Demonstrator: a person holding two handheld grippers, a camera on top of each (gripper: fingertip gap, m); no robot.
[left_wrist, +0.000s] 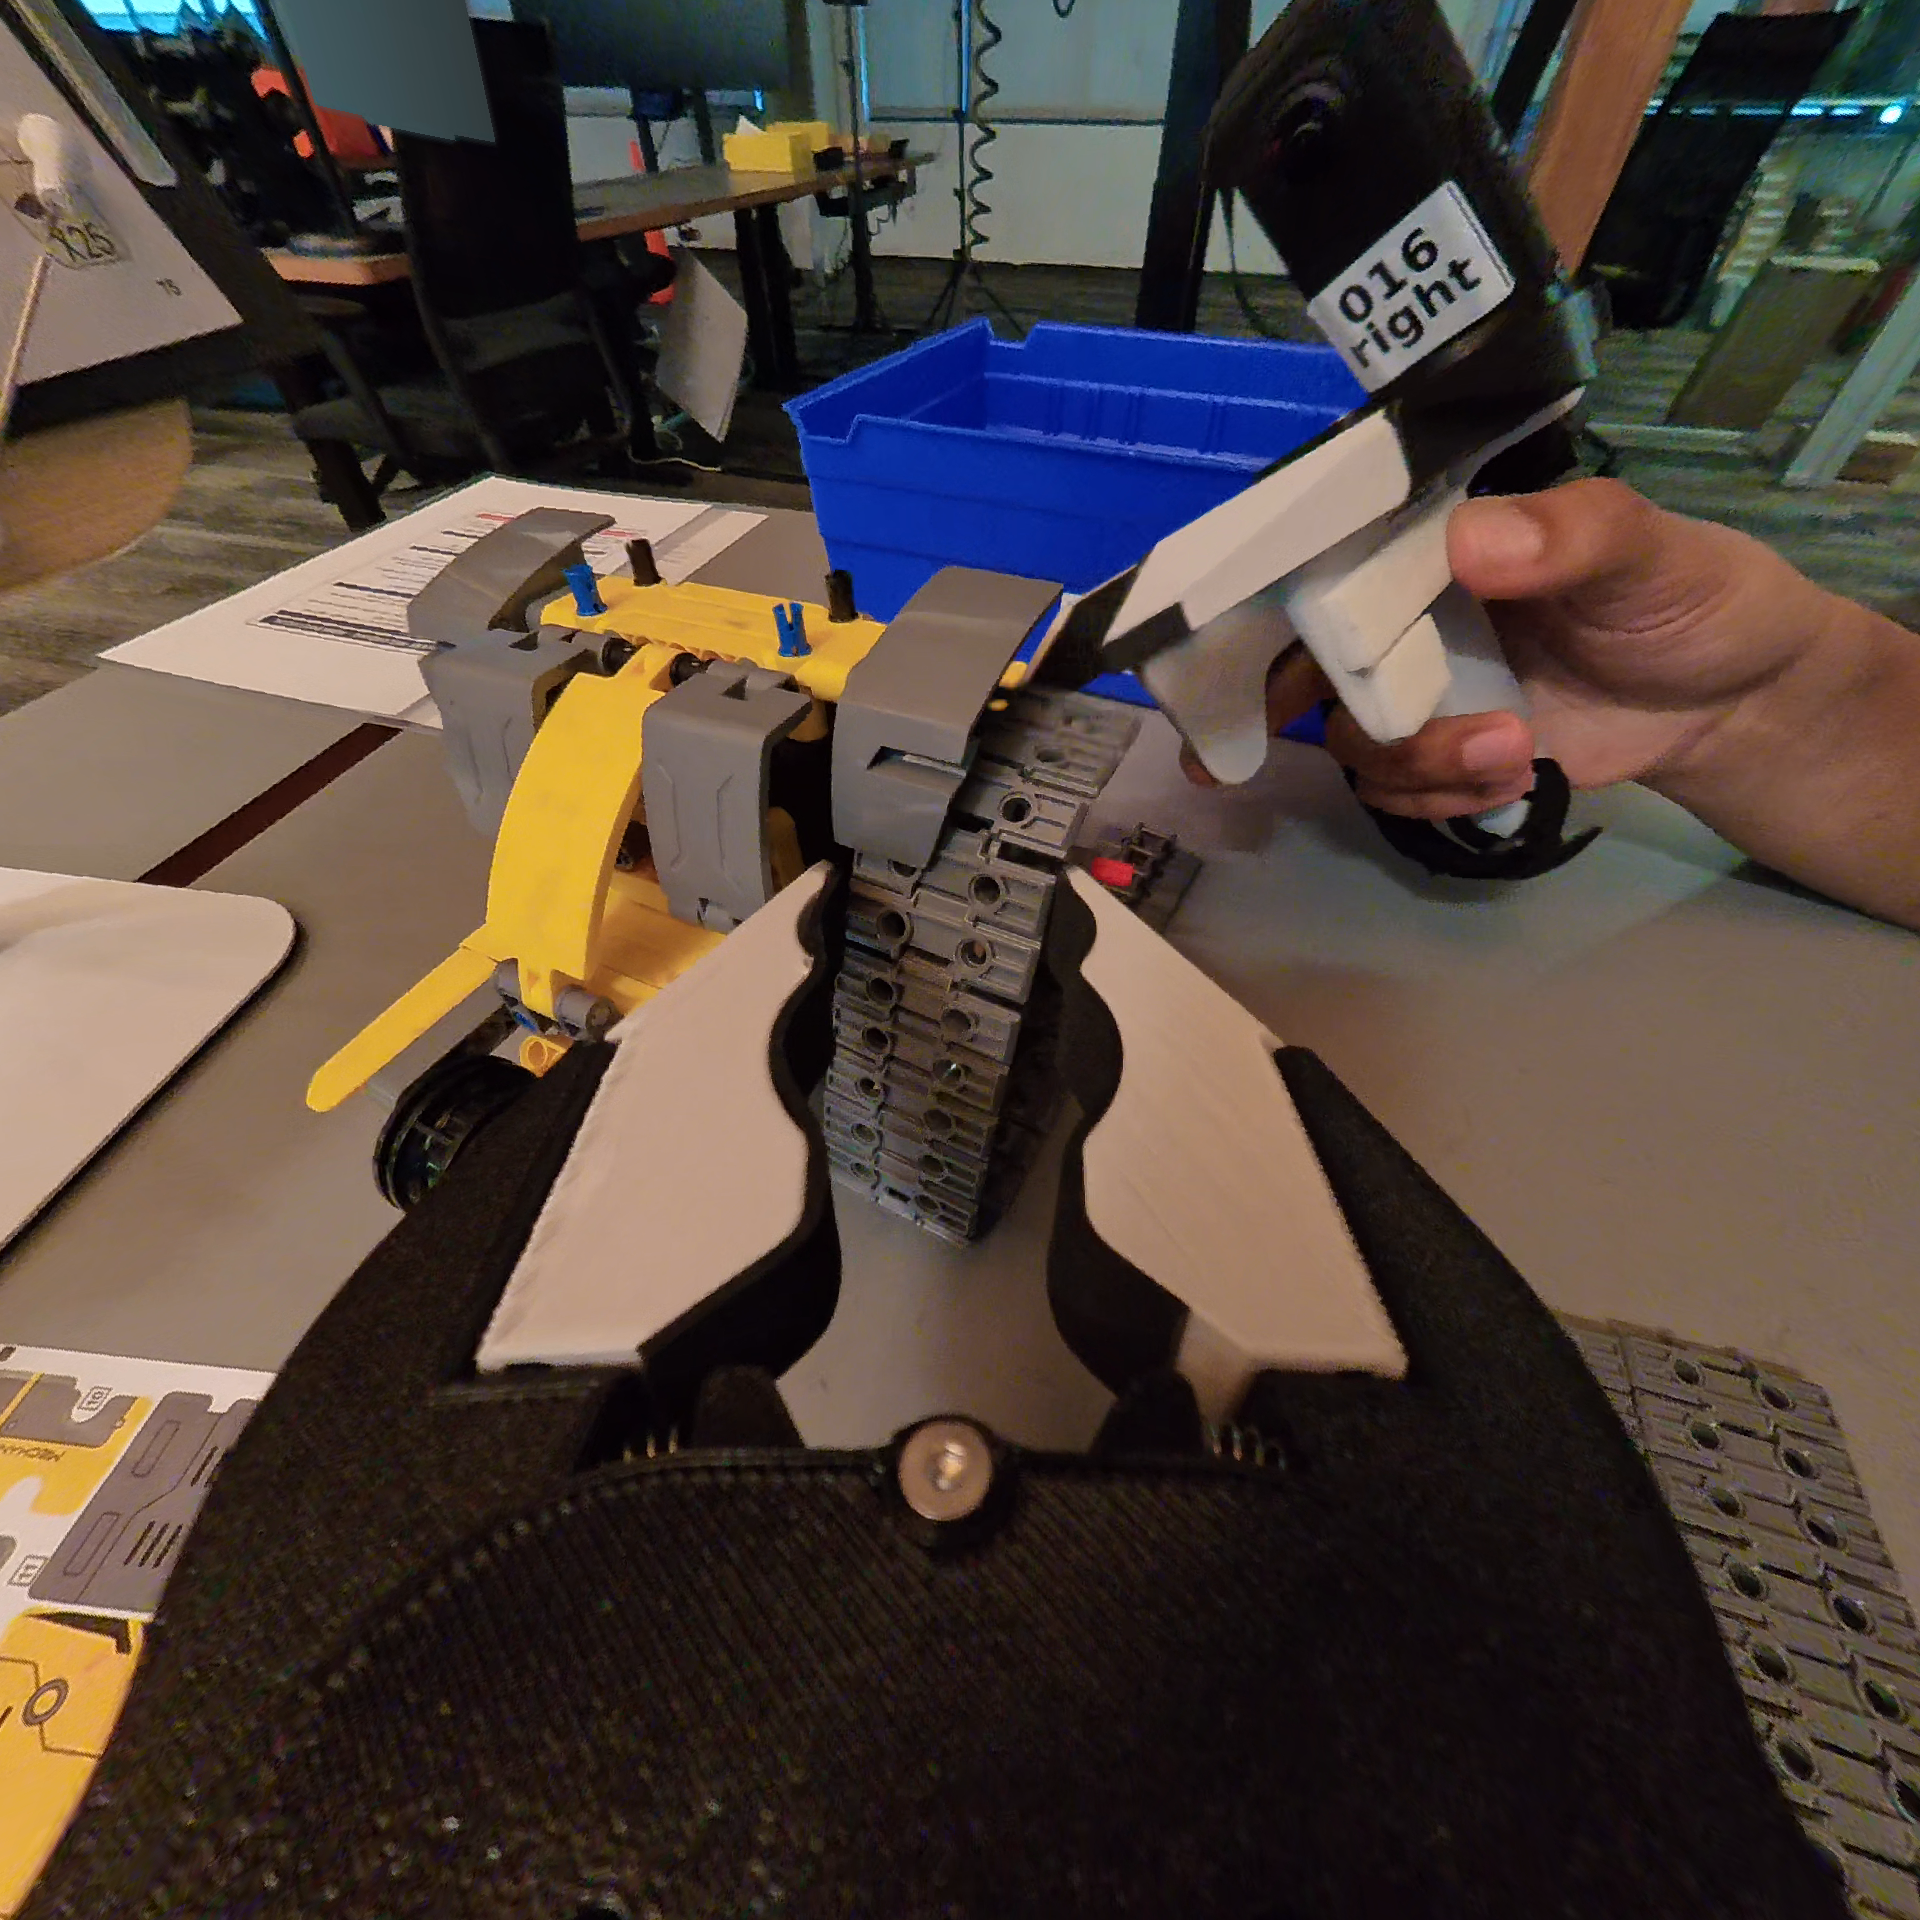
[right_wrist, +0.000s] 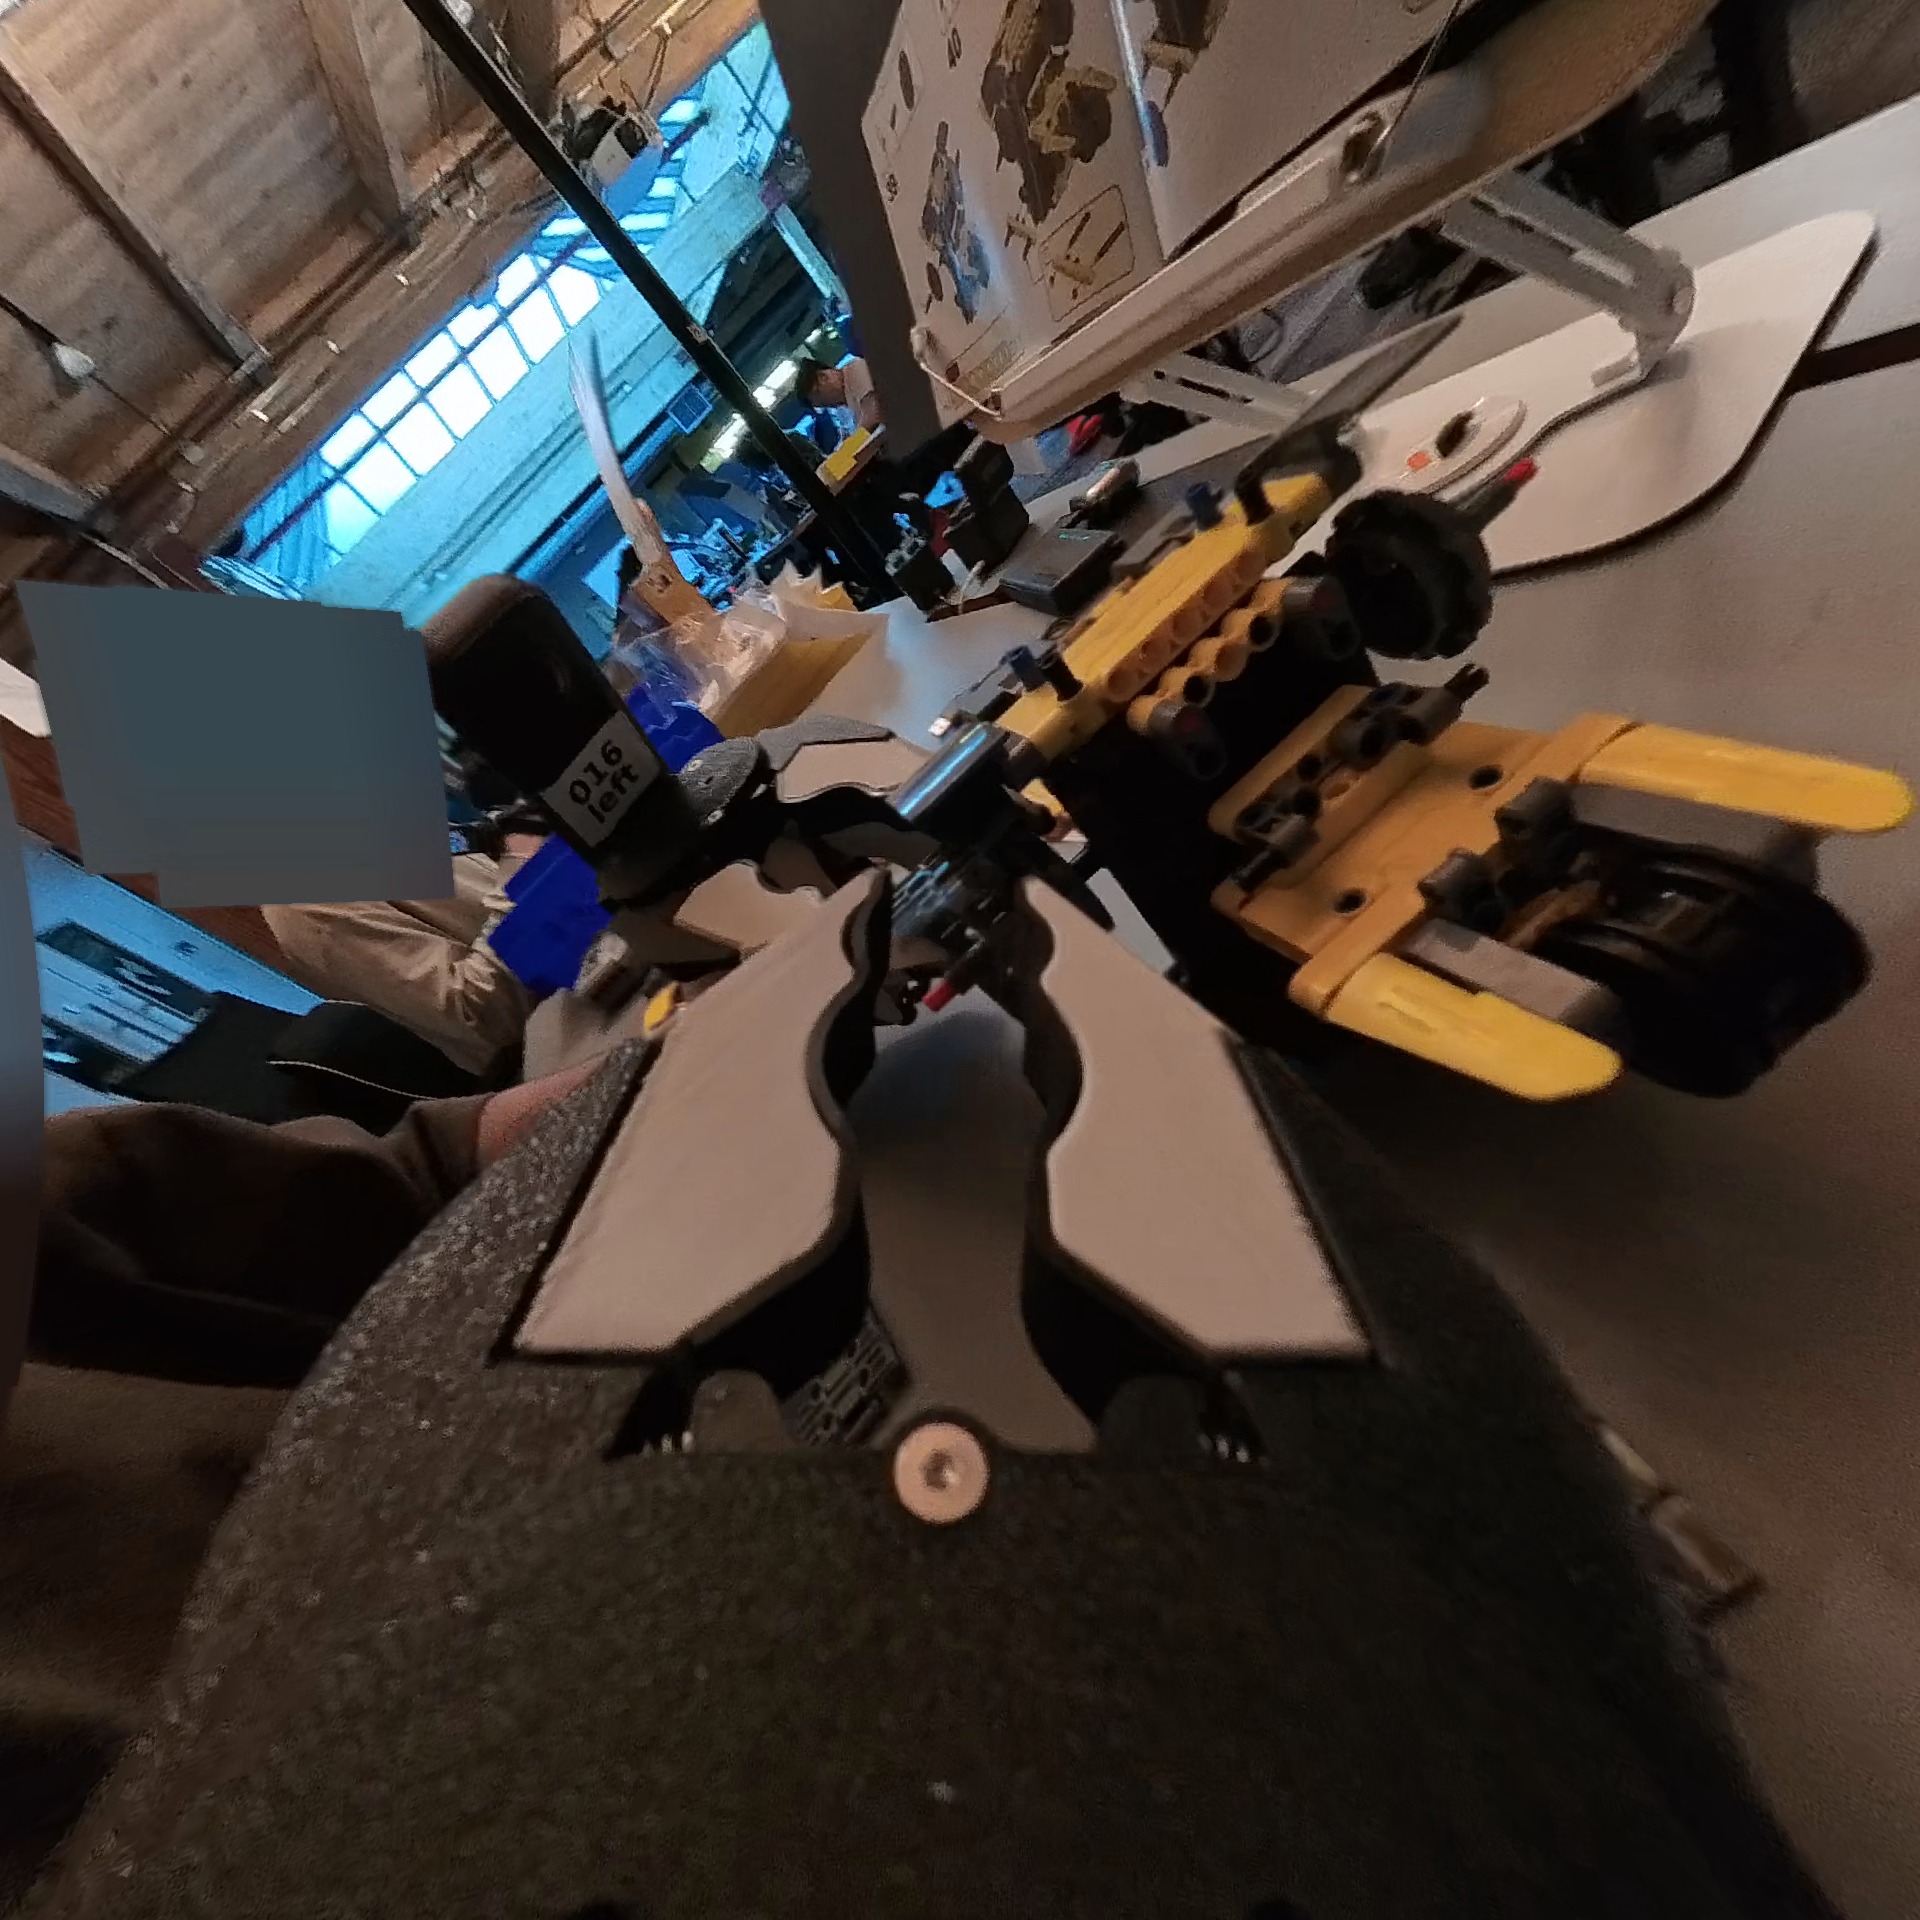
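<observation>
Two tools | left tool (left_wrist: 951, 894) clenched on grey track (left_wrist: 935, 1039) | right tool (right_wrist: 951, 904) at model's (left_wrist: 623, 748) track, grip unclear | grey surface (left_wrist: 1455, 1091)

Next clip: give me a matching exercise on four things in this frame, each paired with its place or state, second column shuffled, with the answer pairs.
Things:
1. grey track
2. blue bin
3. left claw
4. sticker sheet

Places or states:
A. flat on the table at the near left edge
B. behind the yellow model, on the table
C. draped from the model's grey fender down to the table
D. fingers either side of the track; contact not clear

Pairs: 1-C, 2-B, 3-D, 4-A
</observation>
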